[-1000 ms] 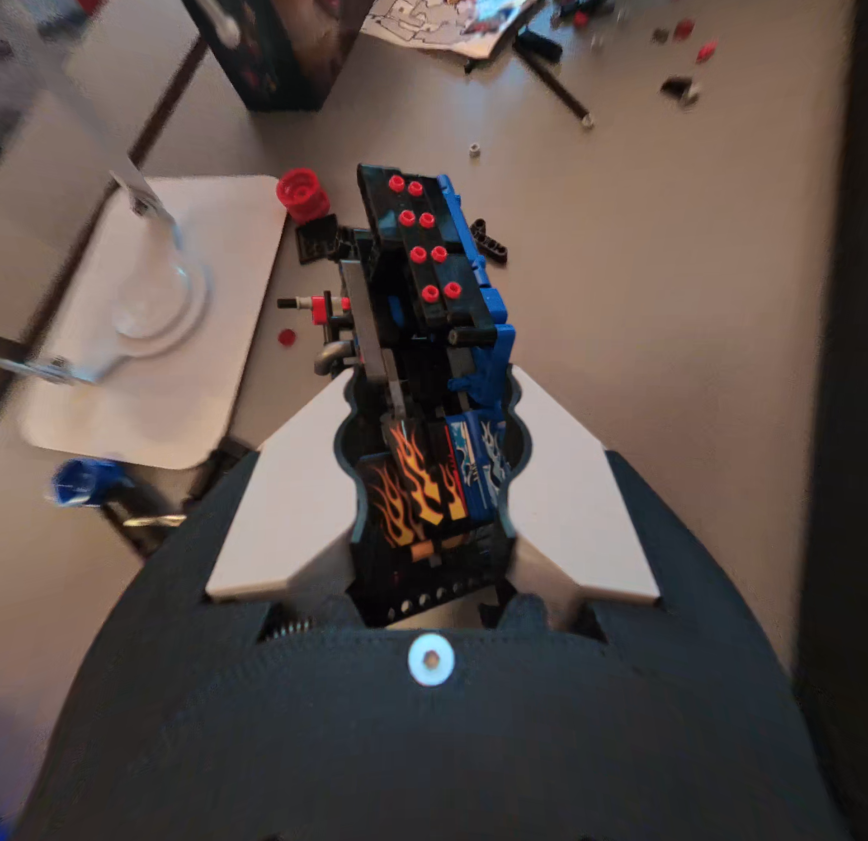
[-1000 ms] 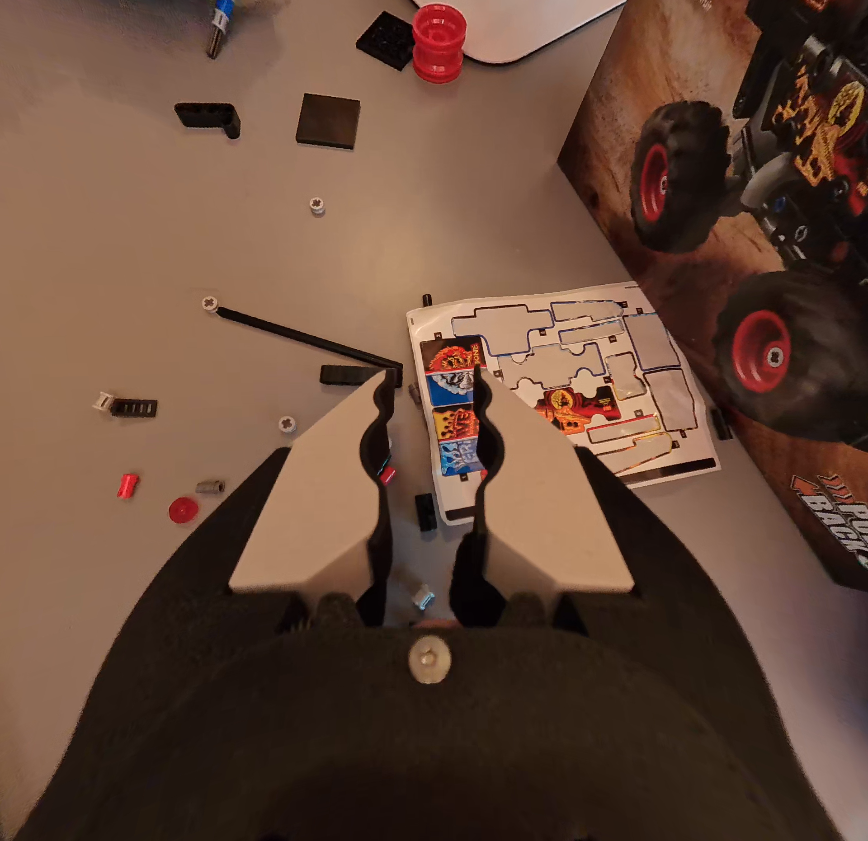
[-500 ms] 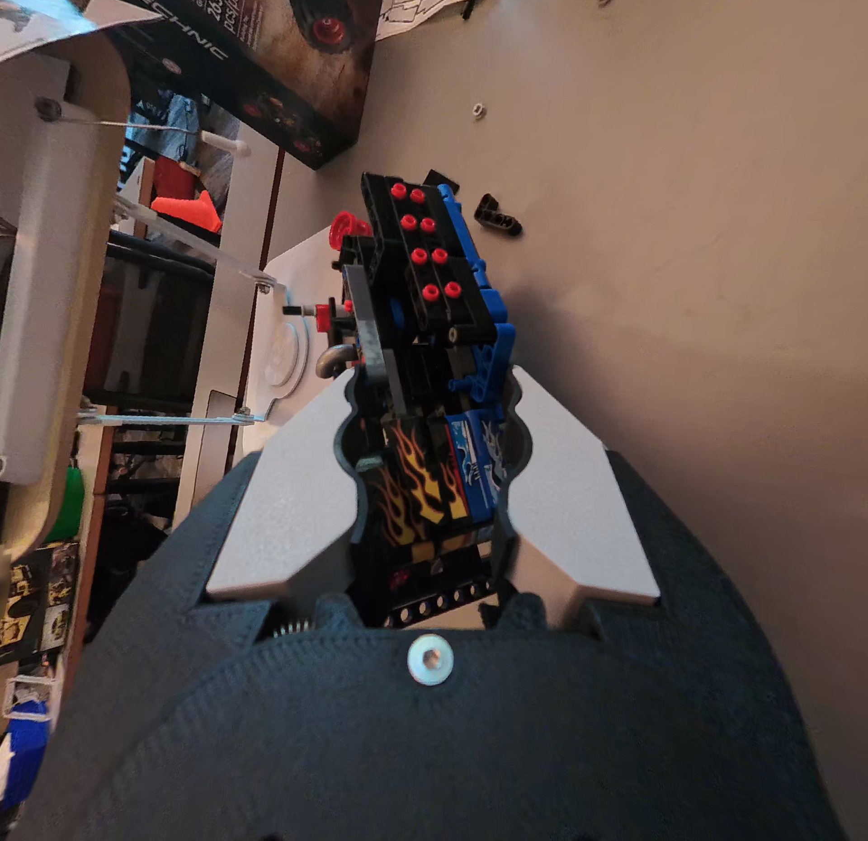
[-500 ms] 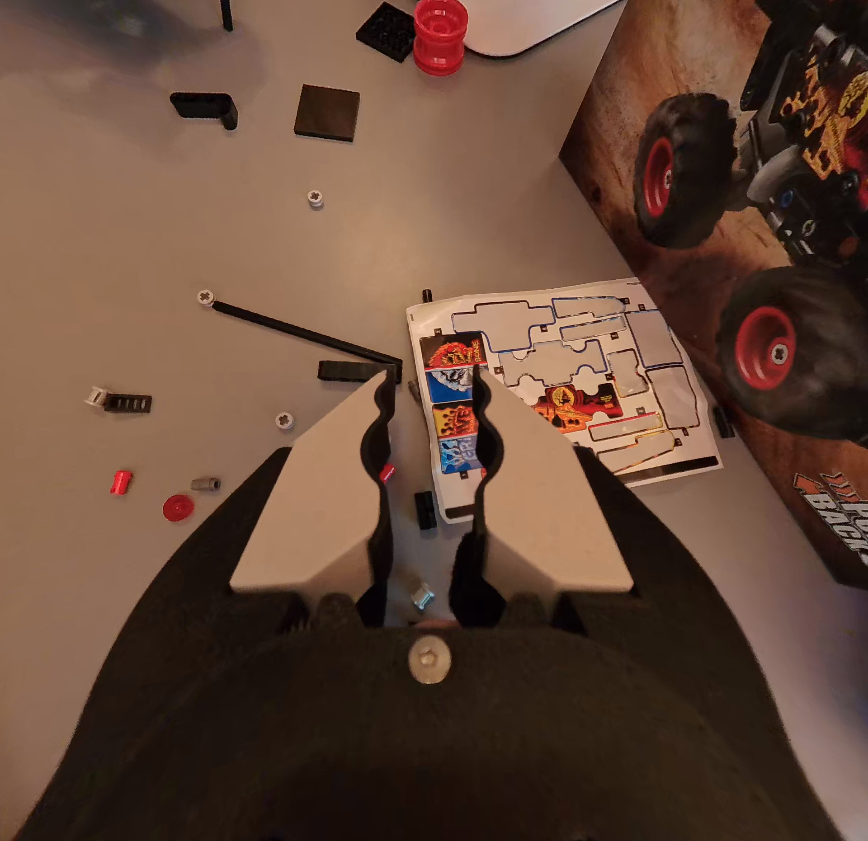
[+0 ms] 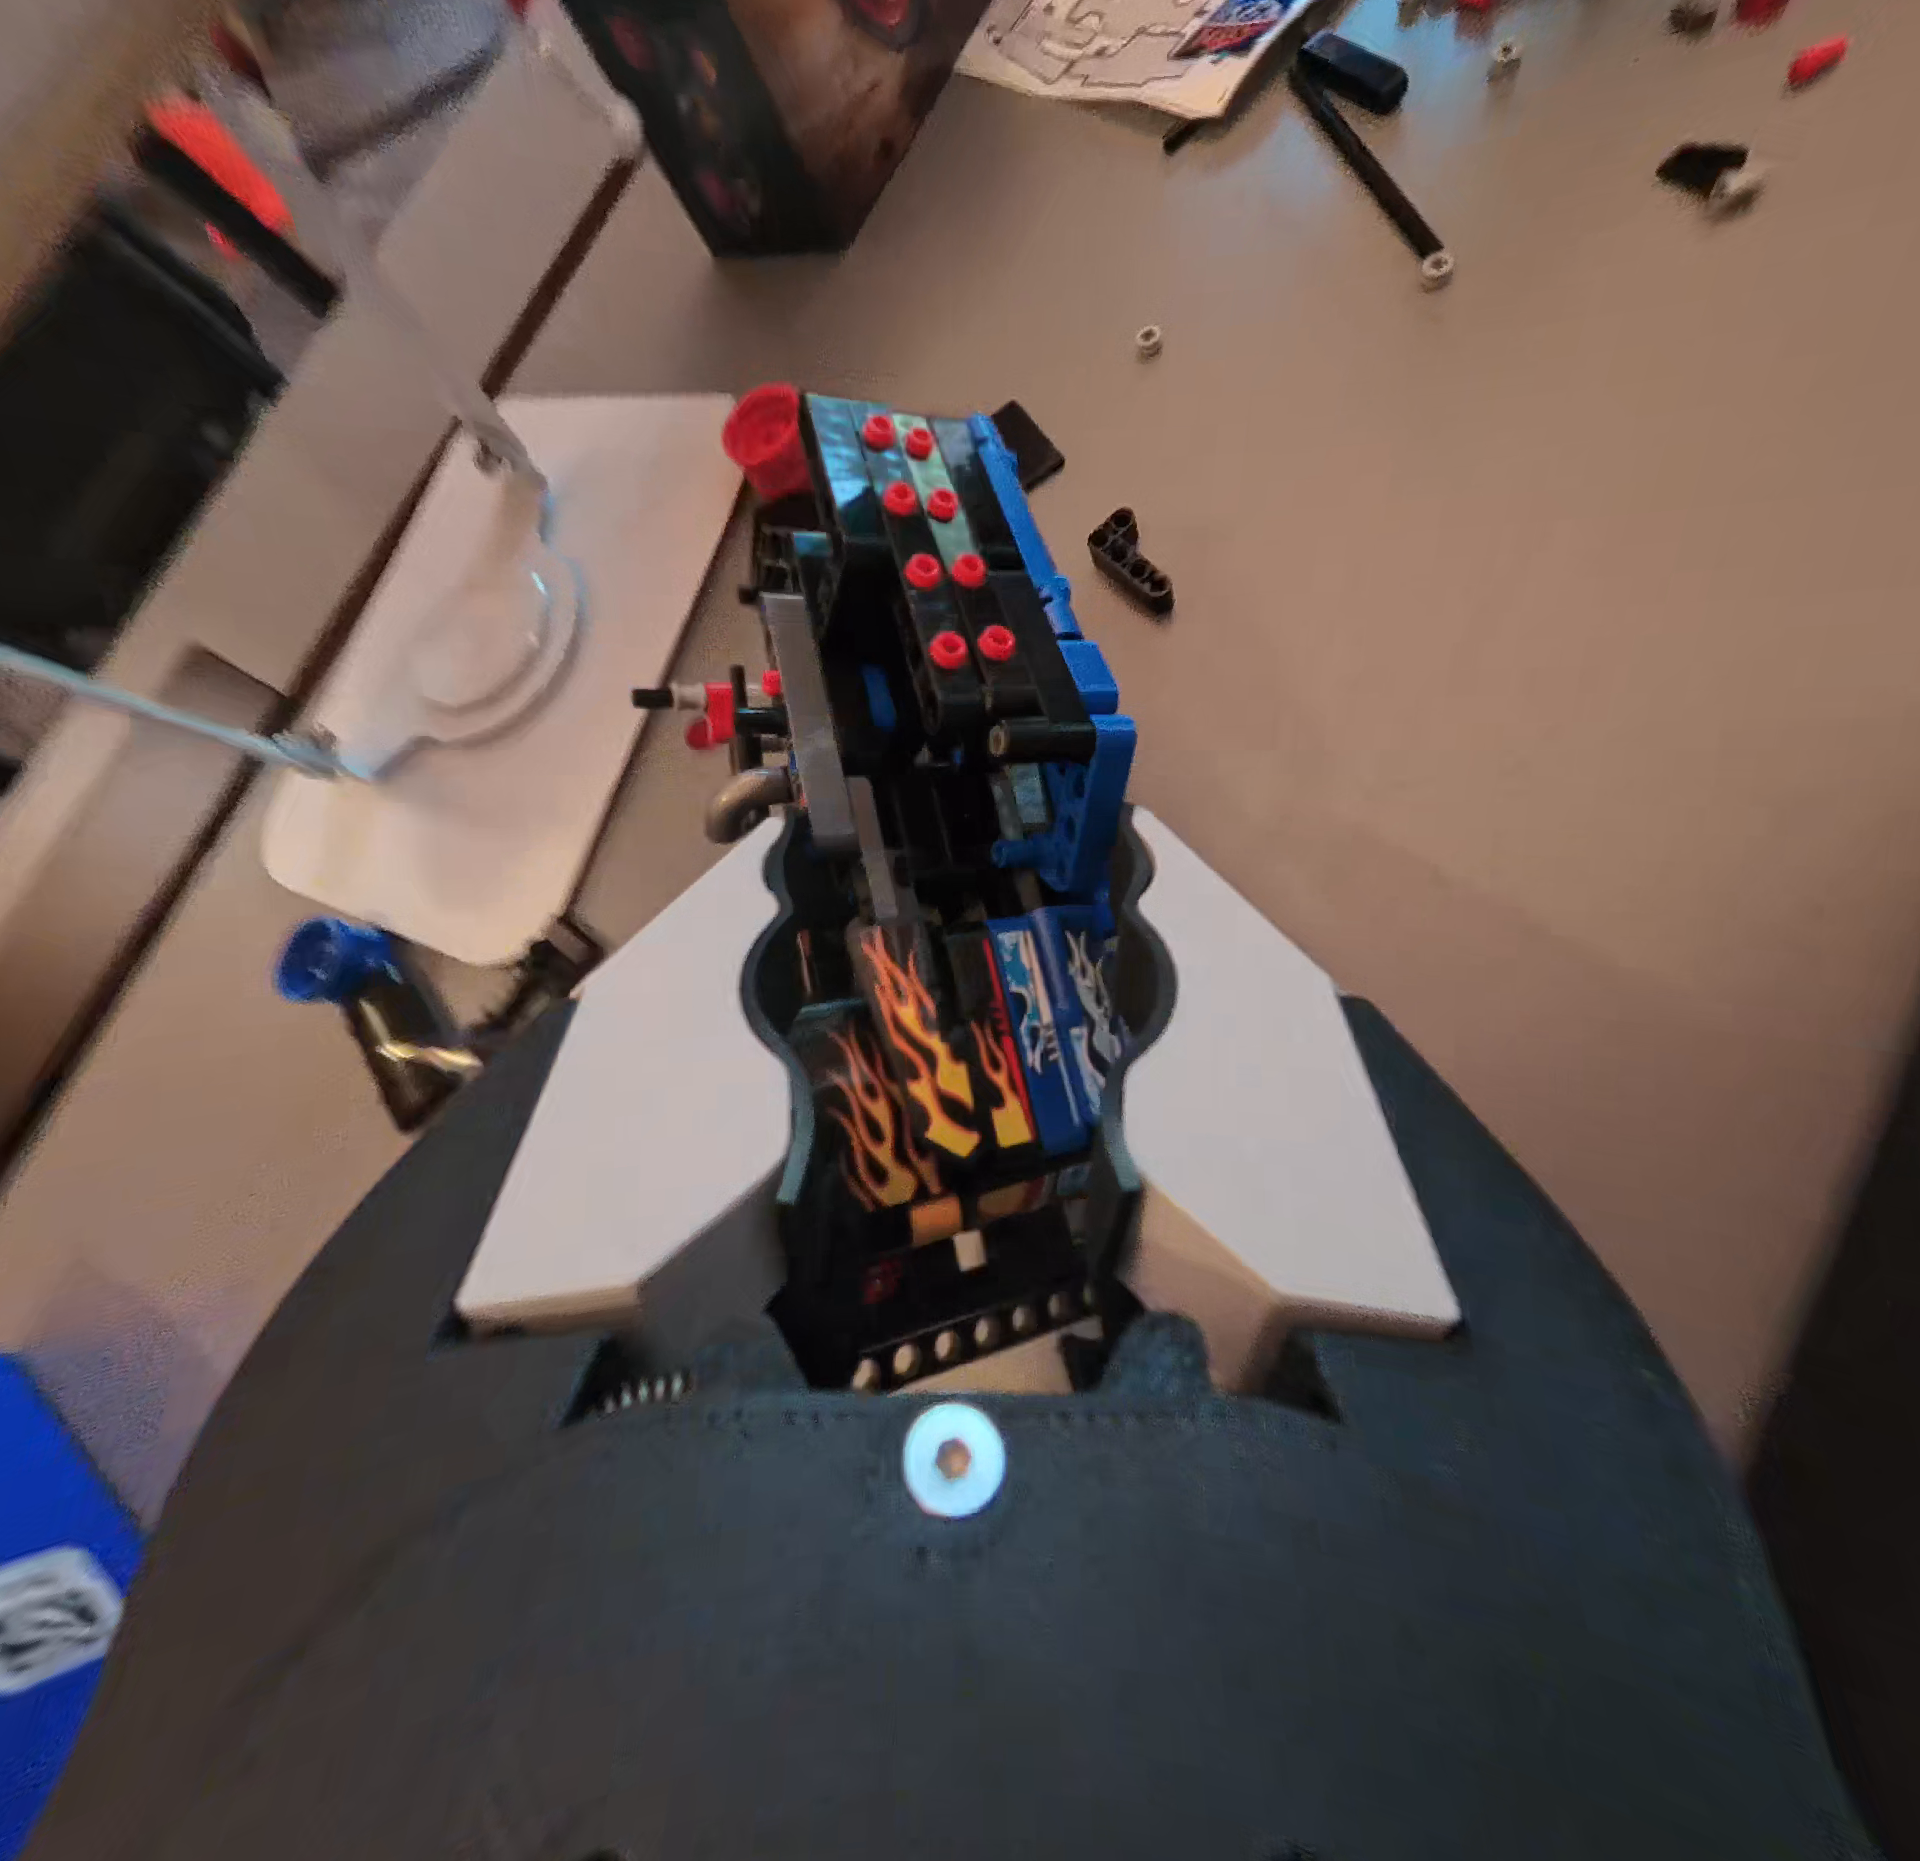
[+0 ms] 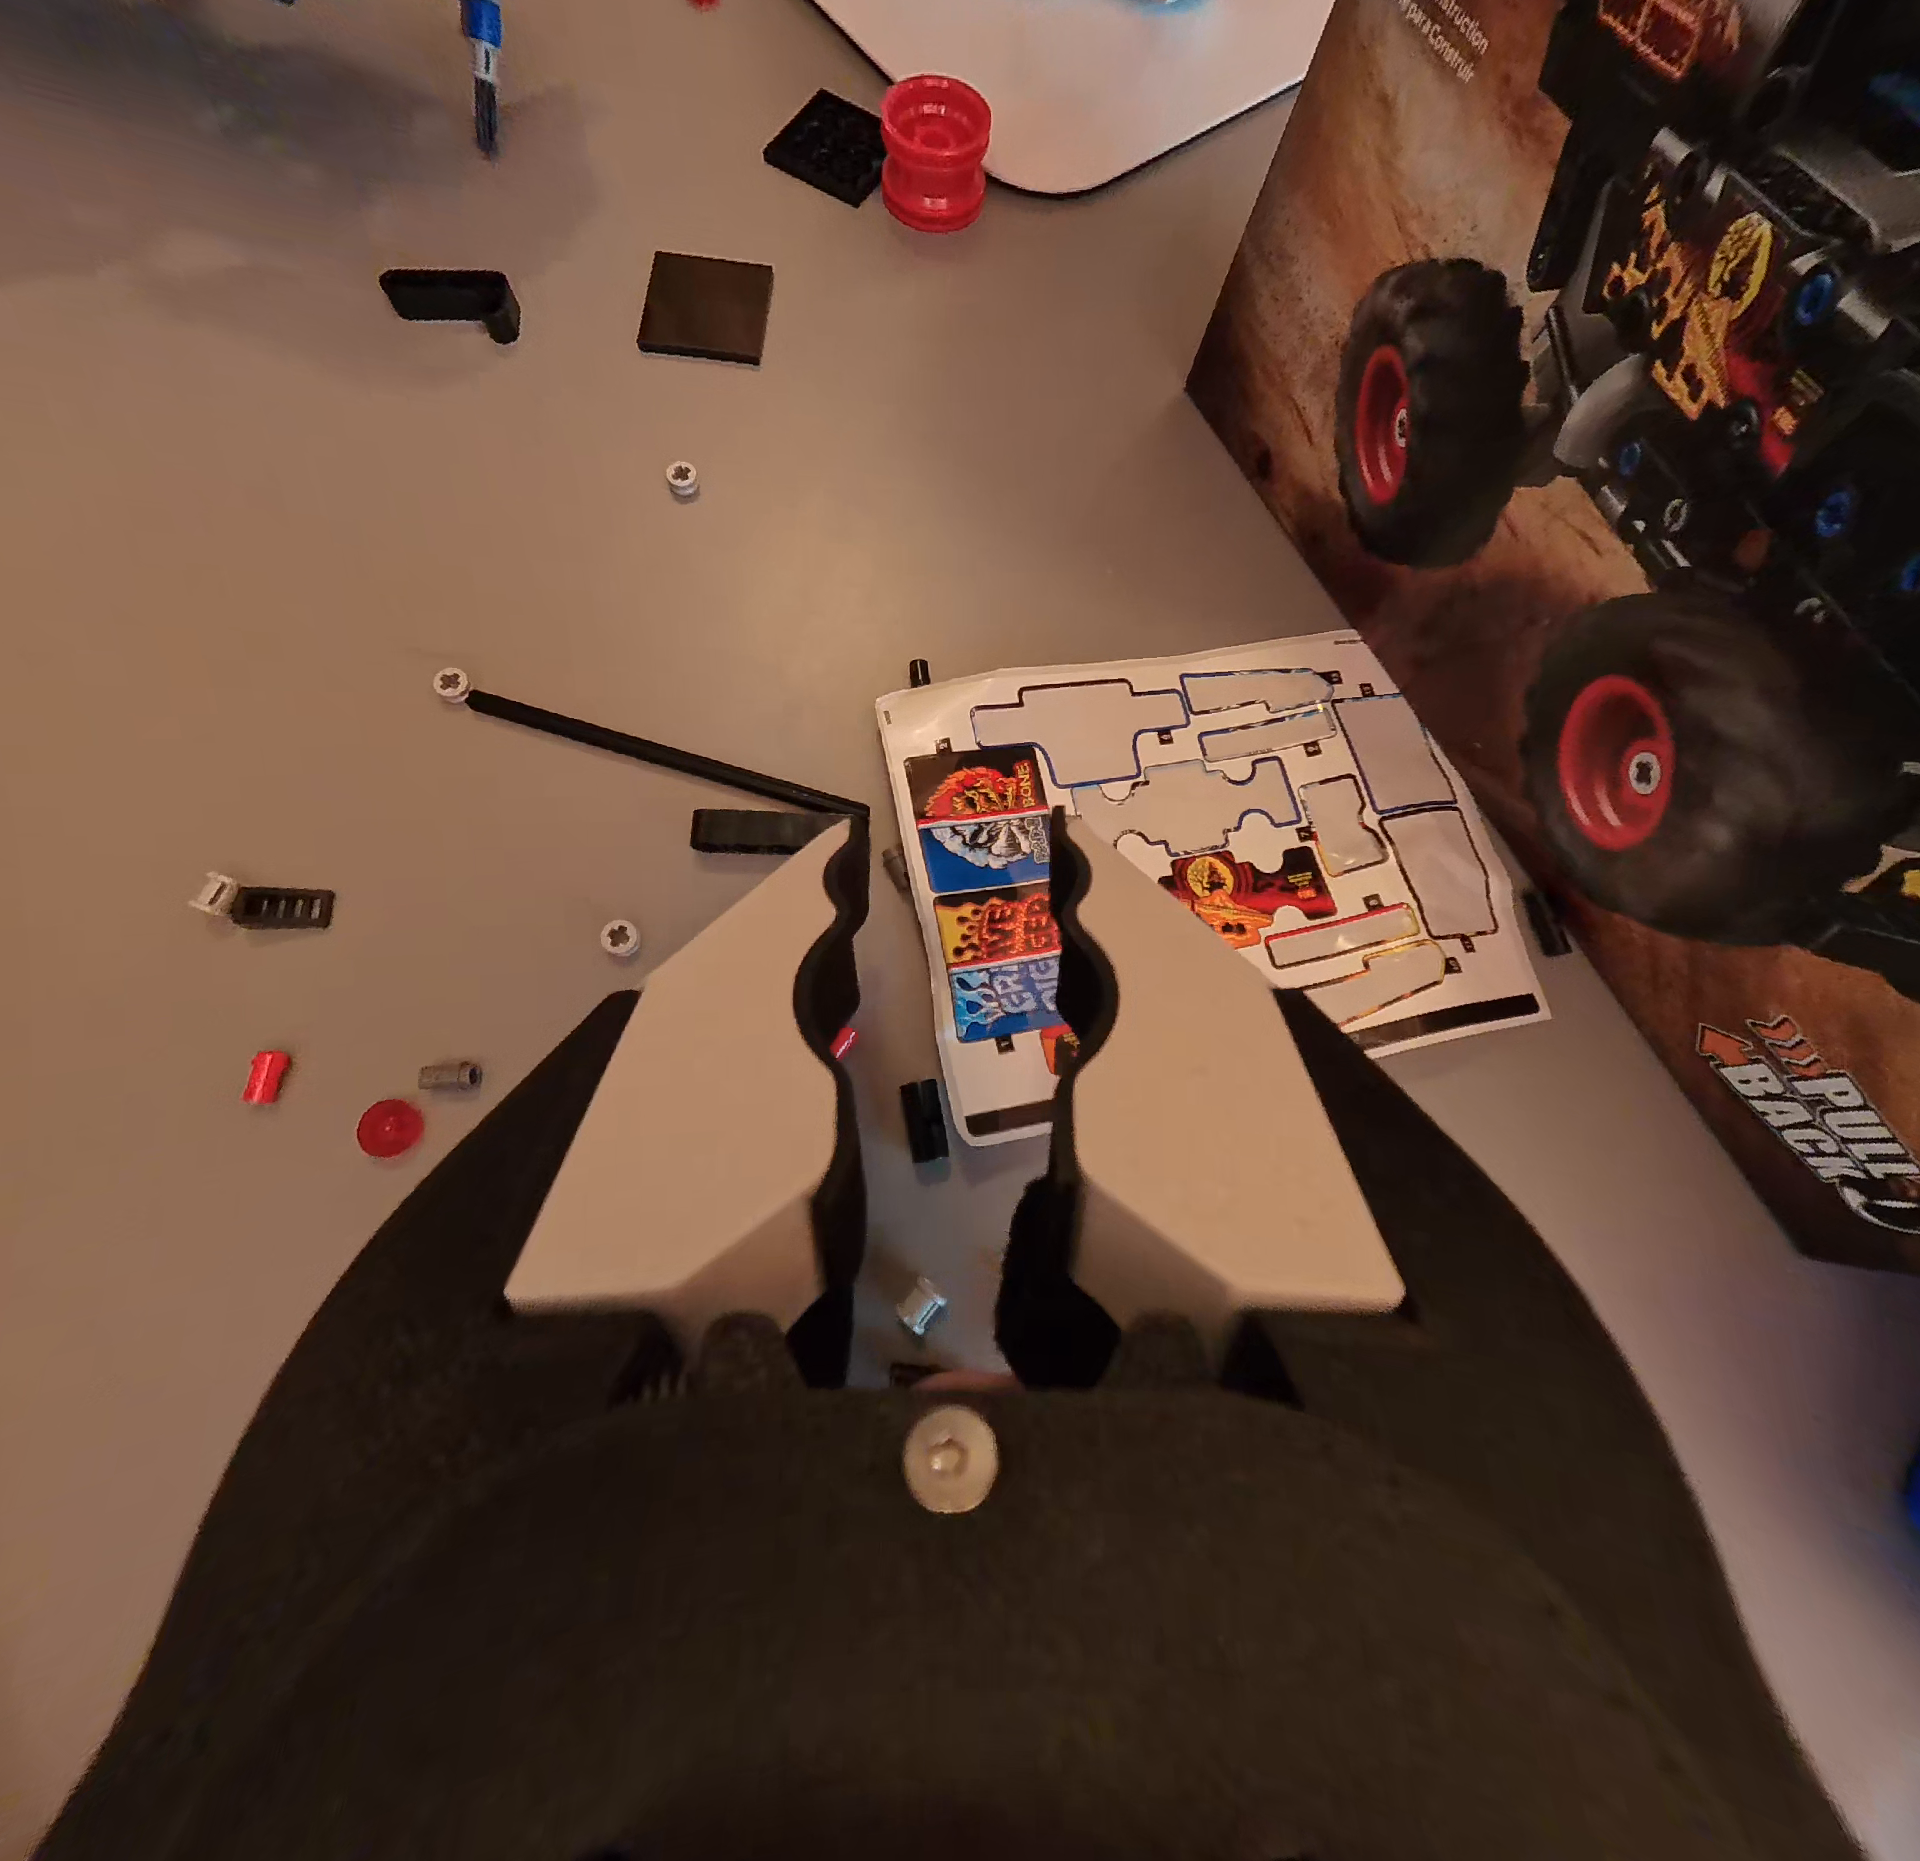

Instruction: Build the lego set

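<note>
The left tool (image 5: 951,990) clamps the half-built truck body (image 5: 935,731), while the right tool (image 6: 951,938) hangs empty and parted above loose parts, wheels unfitted.

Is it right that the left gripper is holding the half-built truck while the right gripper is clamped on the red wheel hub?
Not quite. The left gripper does hold the half-built truck, but the right gripper is open and holds nothing. In the right wrist view the red wheel hub lies on the table well ahead of it, beside the white board.
</note>
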`<state>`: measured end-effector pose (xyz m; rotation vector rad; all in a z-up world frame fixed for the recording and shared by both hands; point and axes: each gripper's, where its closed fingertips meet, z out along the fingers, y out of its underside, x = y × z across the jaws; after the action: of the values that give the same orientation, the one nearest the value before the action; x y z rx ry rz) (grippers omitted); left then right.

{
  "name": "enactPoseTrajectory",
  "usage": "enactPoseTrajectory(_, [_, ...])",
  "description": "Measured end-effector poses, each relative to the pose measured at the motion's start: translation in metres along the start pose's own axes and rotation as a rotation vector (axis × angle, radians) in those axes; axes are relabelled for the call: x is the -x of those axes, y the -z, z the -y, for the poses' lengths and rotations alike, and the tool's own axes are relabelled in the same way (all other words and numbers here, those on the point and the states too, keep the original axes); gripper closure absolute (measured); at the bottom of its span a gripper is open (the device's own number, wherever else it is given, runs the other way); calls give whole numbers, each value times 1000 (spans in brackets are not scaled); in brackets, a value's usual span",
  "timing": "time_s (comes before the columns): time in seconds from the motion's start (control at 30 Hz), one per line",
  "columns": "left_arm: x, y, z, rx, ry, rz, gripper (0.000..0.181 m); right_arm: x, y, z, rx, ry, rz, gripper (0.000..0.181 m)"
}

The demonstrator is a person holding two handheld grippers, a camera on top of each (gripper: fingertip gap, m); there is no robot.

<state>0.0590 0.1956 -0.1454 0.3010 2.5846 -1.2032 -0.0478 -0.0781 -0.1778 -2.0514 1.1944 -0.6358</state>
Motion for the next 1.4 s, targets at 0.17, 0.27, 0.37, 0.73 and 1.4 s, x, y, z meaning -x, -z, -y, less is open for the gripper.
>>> enactPoseTrajectory(0.17, [-2,-1,-4,-25,298,-59,125,1,1,0,-3,1,0,148])
enactPoseTrajectory(0.27, [-2,-2,-6,-50,453,-67,124,2,2,1,-7,5,0,148])
enactPoseTrajectory(0.37, [-1,-1,-9,-63,546,-79,119,2,3,2,-12,4,-3,148])
enactPoseTrajectory(0.73, [-35,23,-9,-118,674,-218,92,6,7,9,-31,23,-5,149])
enactPoseTrajectory(1.4, [-84,21,53,-275,555,-299,91,7,17,14,-76,33,-25,148])
